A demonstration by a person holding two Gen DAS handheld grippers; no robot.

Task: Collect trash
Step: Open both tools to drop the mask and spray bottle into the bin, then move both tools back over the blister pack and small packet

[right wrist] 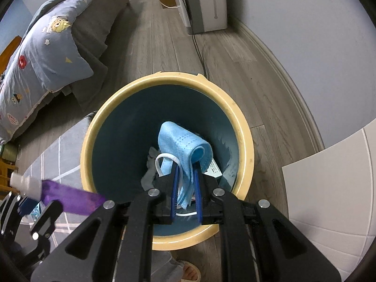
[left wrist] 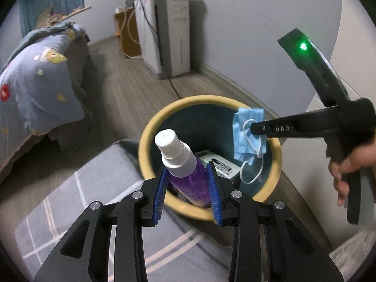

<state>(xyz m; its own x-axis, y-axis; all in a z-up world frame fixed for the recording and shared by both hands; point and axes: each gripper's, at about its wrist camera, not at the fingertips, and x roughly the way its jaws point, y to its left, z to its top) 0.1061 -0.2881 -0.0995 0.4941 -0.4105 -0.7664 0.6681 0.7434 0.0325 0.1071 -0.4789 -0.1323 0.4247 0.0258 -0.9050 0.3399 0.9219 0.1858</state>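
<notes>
Over a yellow-rimmed bin [right wrist: 244, 141] on a wooden floor [right wrist: 164, 54], my left gripper [left wrist: 188, 185] clamps a purple spray bottle [left wrist: 188, 178] with a white cap, poised above the near rim. My right gripper [right wrist: 186, 188] pinches a crumpled blue face mask [right wrist: 183, 145] over the bin's mouth; a small box [left wrist: 221, 165] lies inside.

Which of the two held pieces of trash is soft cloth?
The blue face mask in the right gripper; the left gripper holds a hard purple spray bottle.
</notes>
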